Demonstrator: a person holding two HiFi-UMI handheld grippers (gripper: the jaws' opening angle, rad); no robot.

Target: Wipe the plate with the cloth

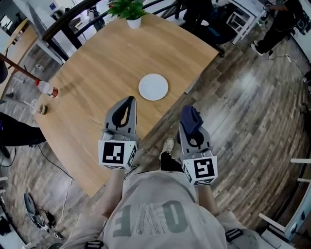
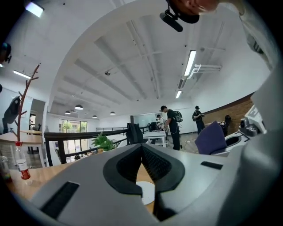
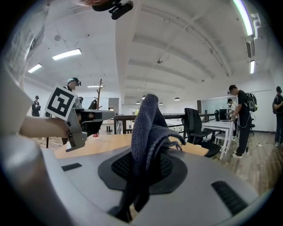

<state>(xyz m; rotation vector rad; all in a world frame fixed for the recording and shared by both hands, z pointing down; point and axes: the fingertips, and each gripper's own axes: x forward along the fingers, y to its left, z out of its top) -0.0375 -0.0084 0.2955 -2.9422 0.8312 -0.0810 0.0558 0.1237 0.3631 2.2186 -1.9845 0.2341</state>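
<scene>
A round white plate (image 1: pixel 153 87) lies alone on the wooden table (image 1: pixel 97 63), beyond both grippers. My left gripper (image 1: pixel 129 100) hovers over the table's near edge, short of the plate, shut with nothing between its jaws; through the gap below its tips a sliver of the plate (image 2: pixel 147 193) shows. My right gripper (image 1: pixel 190 115) hangs off the table's right edge over the floor, shut on a dark blue cloth (image 1: pixel 191 119) that bunches up above its jaws. The cloth (image 3: pixel 148 132) fills the middle of the right gripper view.
A potted green plant (image 1: pixel 129 10) stands at the table's far edge. A plastic bottle (image 1: pixel 47 88) and a small round object (image 1: pixel 43 109) sit at the left edge. Black railings (image 1: pixel 73 19) run behind the table. Wooden floor (image 1: pixel 252 112) lies to the right, with people and desks in the distance.
</scene>
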